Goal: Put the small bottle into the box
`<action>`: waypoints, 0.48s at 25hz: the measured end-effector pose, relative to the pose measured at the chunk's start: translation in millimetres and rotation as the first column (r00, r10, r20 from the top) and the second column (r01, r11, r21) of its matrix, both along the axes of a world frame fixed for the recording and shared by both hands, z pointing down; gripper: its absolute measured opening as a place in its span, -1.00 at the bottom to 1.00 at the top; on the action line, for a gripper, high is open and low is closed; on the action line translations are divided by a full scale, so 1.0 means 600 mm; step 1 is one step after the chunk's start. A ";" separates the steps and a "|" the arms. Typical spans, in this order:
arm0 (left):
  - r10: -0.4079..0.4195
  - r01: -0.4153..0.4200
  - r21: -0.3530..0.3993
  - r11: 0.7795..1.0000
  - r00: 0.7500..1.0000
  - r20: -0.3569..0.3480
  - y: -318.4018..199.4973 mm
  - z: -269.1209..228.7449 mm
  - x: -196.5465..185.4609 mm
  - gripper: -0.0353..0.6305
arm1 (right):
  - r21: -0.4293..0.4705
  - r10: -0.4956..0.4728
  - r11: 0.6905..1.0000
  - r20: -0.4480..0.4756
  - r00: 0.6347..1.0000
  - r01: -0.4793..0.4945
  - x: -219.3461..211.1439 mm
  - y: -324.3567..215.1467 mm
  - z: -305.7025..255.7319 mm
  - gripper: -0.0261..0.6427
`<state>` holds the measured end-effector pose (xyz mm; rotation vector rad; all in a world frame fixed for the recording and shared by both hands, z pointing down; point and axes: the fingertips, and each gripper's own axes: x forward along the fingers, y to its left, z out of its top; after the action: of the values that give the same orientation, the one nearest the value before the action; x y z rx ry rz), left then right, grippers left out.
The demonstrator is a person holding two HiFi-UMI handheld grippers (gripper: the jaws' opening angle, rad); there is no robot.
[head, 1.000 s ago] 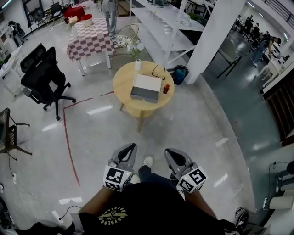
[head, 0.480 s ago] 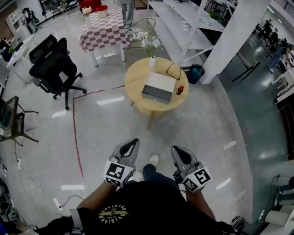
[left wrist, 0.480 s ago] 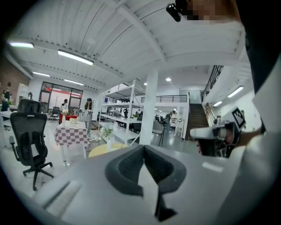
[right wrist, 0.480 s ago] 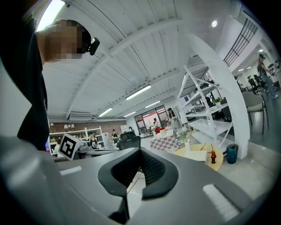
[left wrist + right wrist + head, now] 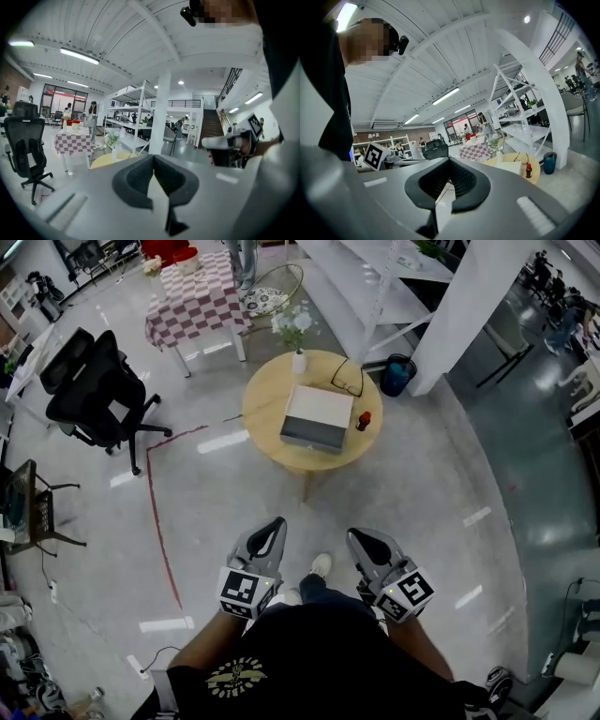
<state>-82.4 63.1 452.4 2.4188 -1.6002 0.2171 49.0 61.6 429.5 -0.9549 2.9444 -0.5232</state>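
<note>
- A black swivel office chair stood on the glossy grey floor at the far left, with a thin red line running along the floor beside it.
- A table under a red-and-white checked cloth stood further back, near the top of the head view.
- The left gripper, grey with black jaw pads and a marker cube at its back, was held low in front of the person. Its jaws were pressed together with nothing between them.
- A round light-wood table stood ahead of both grippers, well apart from them, with bare floor between.
- On it lay a flat rectangular box with a white top and grey side. It looked closed, though at that range I could not be sure.
- A white vase of pale flowers and a pair of dark-rimmed glasses sat behind the box.
- The right gripper, of the same make, was level with the left one. Its jaws were also pressed together and empty.
- The small red bottle with a dark cap stood upright on the tabletop, just beside the box's right edge and outside it. It was ahead of the right gripper, far out of reach; the right gripper view showed it to the right of that gripper's jaws.
- A blue bin stood on the floor beyond the table, by a white pillar.
</note>
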 end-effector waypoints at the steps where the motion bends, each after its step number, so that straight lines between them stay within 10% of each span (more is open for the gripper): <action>1: 0.002 -0.002 0.004 1.000 1.000 0.001 -0.015 -0.003 0.006 -0.89 | 0.004 0.004 1.000 0.002 1.000 -0.004 0.006 -0.015 -0.004 -0.90; 12: -0.027 0.023 0.057 0.998 0.997 0.068 -0.140 -0.032 0.046 -0.89 | 0.030 -0.007 1.000 0.034 0.999 0.006 0.061 -0.138 -0.014 -0.90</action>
<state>-54.8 -20.8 433.3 2.4564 -1.6870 0.2576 85.4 -20.9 421.2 -0.9242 2.9172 -0.4893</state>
